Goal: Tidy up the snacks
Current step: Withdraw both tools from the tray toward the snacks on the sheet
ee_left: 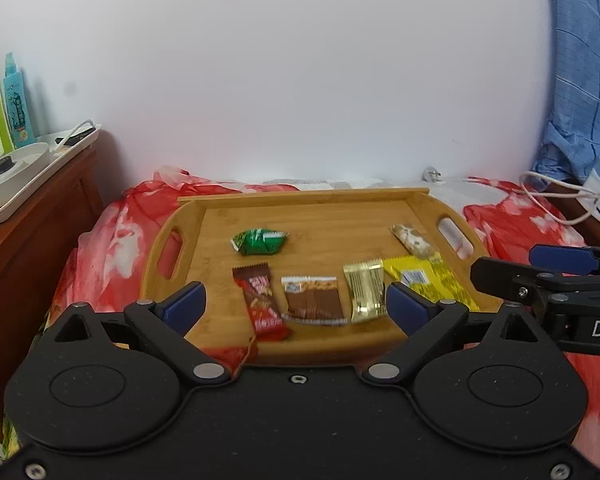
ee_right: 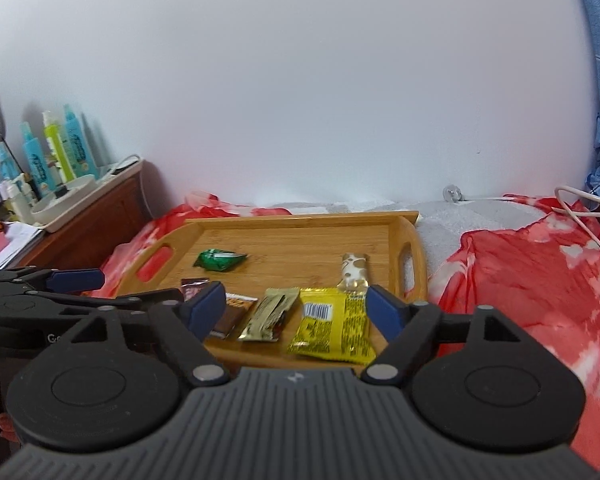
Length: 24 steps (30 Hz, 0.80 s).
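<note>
left gripper (ee_left: 296,300) fingers wide, empty | right gripper (ee_right: 296,304) fingers wide, empty | snacks on wooden tray (ee_left: 300,196) on bed: four in near row, green packet (ee_left: 259,241) behind | light, crinkly, slippery film (likely crushable) | pinch across a wrapper's middle

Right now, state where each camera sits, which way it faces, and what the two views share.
Left wrist: on the left tongs, facing the wooden tray and wall; its open blue-padded fingers show, right tongs entering at right.
Right wrist: on the right tongs, facing the same tray from further right; its open fingers show, left tongs at left.
Shared: tray, green packet, yellow packet.
</note>
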Available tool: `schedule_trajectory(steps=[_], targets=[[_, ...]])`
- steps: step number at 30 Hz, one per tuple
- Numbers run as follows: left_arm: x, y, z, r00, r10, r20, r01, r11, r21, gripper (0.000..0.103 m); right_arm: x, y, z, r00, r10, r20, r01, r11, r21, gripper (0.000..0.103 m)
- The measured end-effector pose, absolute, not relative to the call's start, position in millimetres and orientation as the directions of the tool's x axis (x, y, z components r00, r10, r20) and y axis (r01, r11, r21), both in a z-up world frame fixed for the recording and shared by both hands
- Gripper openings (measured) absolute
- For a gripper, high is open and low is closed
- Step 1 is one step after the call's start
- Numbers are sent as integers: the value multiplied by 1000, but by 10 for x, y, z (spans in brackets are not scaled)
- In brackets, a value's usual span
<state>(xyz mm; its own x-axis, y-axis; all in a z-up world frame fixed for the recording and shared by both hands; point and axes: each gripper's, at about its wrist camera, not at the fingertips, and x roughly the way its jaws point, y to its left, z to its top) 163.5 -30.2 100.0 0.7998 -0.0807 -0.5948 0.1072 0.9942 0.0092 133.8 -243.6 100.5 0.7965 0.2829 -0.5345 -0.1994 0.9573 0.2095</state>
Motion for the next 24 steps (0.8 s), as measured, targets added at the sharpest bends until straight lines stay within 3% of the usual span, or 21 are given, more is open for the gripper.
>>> schedule_trajectory(steps=[13, 15, 24], targets=[[1093, -241, 830, 804, -106, -585, 145, 989, 19, 99, 866, -2686, 791, 846, 213, -488, -129, 971, 200, 95], [1031, -261, 794, 805, -111, -583, 155, 988, 27, 100, 787, -2769, 715, 861, 180, -475, -92, 975, 202, 101], [860, -350, 593, 783, -125, -609, 188, 981, 40, 96, 722, -2781, 576, 830, 120, -545, -83, 992, 92, 103]])
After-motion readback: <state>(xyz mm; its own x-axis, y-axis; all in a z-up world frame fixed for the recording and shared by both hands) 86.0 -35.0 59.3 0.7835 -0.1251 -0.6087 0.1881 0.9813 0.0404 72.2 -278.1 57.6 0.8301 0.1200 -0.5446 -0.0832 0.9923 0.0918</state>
